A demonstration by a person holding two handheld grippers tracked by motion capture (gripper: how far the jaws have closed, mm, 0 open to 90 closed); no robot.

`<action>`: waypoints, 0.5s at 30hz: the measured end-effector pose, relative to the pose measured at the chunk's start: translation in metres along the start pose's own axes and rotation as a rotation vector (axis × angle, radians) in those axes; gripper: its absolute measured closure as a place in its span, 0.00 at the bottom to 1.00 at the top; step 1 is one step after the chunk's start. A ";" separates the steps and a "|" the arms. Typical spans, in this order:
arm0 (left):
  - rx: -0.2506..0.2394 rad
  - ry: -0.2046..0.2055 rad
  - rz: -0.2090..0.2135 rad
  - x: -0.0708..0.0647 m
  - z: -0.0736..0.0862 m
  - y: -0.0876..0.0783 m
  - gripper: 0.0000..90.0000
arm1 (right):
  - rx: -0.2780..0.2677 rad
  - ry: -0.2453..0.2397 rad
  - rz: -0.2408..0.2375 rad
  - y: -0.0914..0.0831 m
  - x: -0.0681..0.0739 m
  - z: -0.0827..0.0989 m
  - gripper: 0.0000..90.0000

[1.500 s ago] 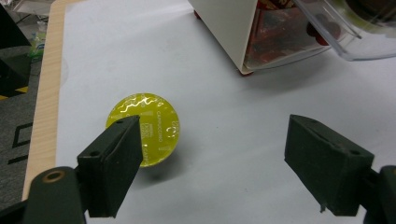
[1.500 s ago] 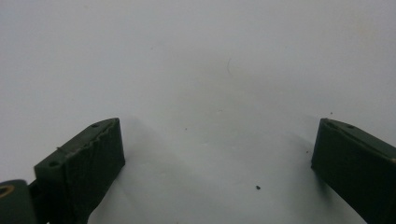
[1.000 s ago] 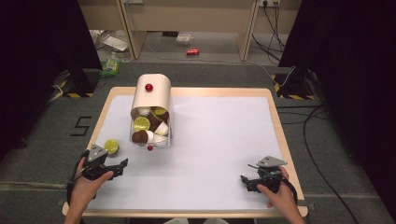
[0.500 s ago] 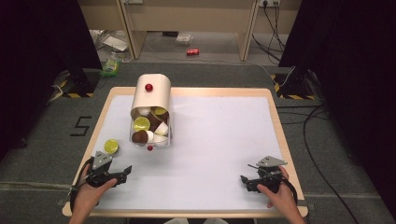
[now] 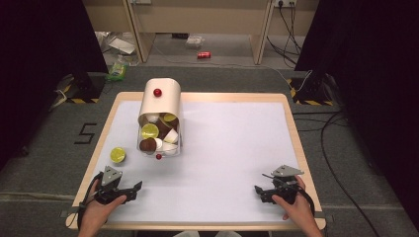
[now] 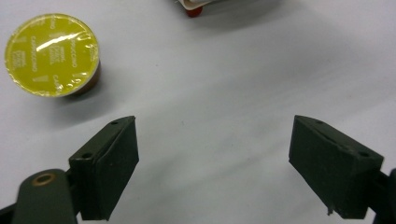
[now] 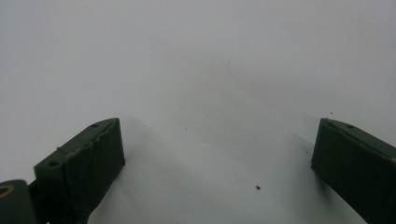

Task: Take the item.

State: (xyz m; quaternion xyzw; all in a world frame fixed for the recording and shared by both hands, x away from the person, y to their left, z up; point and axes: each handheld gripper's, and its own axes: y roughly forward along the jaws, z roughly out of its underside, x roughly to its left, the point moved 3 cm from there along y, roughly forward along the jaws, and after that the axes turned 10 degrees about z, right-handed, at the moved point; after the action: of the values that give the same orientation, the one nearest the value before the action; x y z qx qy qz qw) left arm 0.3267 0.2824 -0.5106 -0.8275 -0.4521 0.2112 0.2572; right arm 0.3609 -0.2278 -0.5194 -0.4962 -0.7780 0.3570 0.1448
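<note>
A beige canister point(image 5: 160, 101) with a red knob lies on its side at the back left of the white table point(image 5: 232, 143). Several yellow, brown and white coffee capsules point(image 5: 157, 132) crowd its mouth. One yellow-lidded capsule point(image 5: 117, 154) point(image 6: 51, 55) stands alone on the table to the left of the mouth. My left gripper point(image 5: 132, 189) point(image 6: 215, 172) rests open near the front left edge, short of that capsule, nothing between its jaws. Near the front right edge my right gripper point(image 5: 259, 190) point(image 7: 215, 172) is open over bare table.
A small red knob point(image 5: 158, 156) point(image 6: 194, 10) sits at the canister's mouth, on what looks like a clear lid. The table has a wooden rim point(image 5: 291, 123). Cables, a red can point(image 5: 203, 55) and litter lie on the floor beyond.
My left gripper has drawn back a little toward the front edge, away from the lone yellow capsule. The right gripper has stayed put.
</note>
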 end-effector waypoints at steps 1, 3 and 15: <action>0.003 0.001 0.002 -0.001 0.001 0.000 0.17 | 0.000 0.000 0.000 0.000 0.000 0.000 0.03; 0.008 0.004 -0.001 -0.002 0.004 0.001 0.17 | 0.000 0.000 0.000 0.000 0.000 0.000 0.03; 0.021 0.005 -0.005 -0.006 0.017 0.000 0.17 | 0.000 0.001 0.000 0.000 0.000 0.000 0.03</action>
State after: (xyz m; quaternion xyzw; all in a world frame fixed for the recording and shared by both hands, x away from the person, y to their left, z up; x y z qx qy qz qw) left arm 0.3138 0.2815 -0.5233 -0.8242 -0.4514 0.2131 0.2676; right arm 0.3609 -0.2278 -0.5194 -0.4962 -0.7780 0.3569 0.1451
